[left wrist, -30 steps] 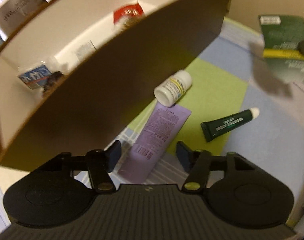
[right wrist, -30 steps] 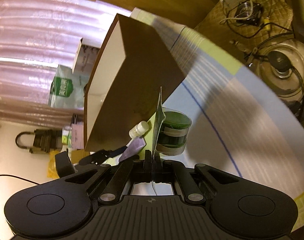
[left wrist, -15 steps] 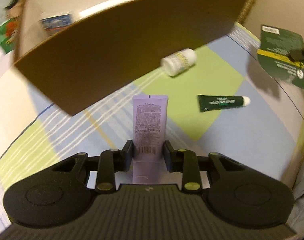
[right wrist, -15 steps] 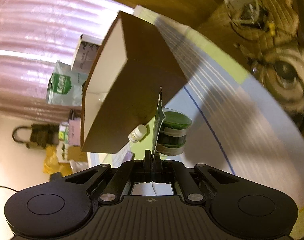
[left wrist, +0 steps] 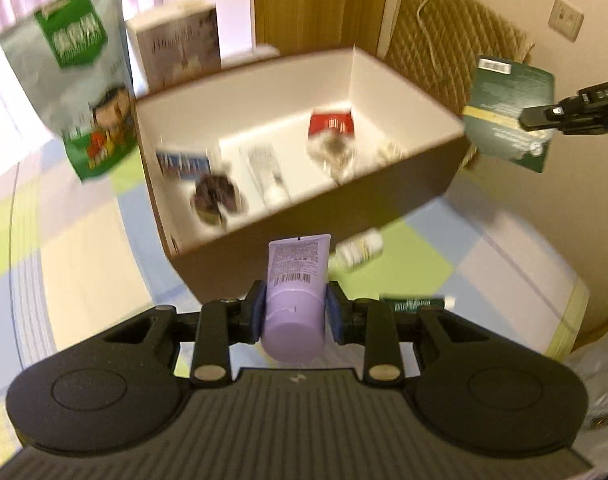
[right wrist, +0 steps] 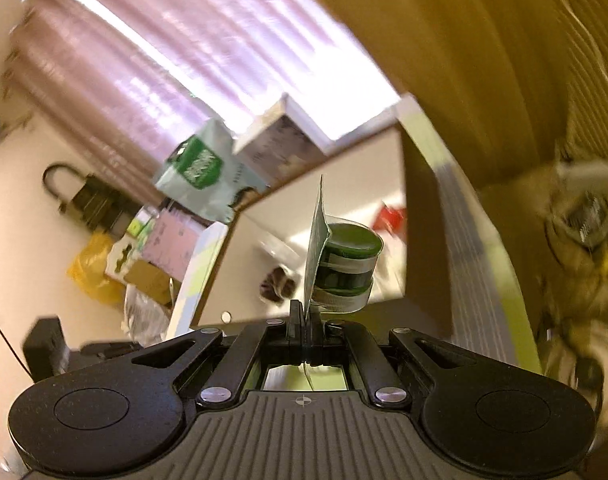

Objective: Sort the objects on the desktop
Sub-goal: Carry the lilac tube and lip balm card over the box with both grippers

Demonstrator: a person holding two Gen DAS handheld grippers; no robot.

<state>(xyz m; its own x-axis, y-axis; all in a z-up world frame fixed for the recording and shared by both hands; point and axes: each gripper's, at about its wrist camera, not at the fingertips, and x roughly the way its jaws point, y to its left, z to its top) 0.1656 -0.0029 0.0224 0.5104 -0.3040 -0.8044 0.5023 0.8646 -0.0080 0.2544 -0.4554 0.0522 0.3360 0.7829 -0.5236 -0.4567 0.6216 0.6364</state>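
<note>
My left gripper (left wrist: 294, 312) is shut on a lilac tube (left wrist: 295, 300), held in the air in front of the brown box (left wrist: 323, 216). The box has a white inside and holds a red packet (left wrist: 331, 125), a blue packet (left wrist: 182, 163) and a dark round thing (left wrist: 215, 198). On the checked cloth lie a white pill bottle (left wrist: 357, 254) and a dark green tube (left wrist: 413, 303). My right gripper (right wrist: 304, 326) is shut on the green card (right wrist: 316, 248) of a blister pack with a green-lidded jar (right wrist: 349, 266). The same green card (left wrist: 507, 114) hangs at the right of the left wrist view.
Behind the box stand a green and white snack bag (left wrist: 80, 80) and a pale carton (left wrist: 176, 46). A quilted chair back (left wrist: 451, 48) and a wooden door (left wrist: 319, 0) are at the far side. Bags and a padlock-shaped thing (right wrist: 84, 196) lie on the floor at the left.
My left gripper shut on the lilac tube and lifted it off the cloth. The right gripper rose and rolled with the green card; the box's inside now shows from above.
</note>
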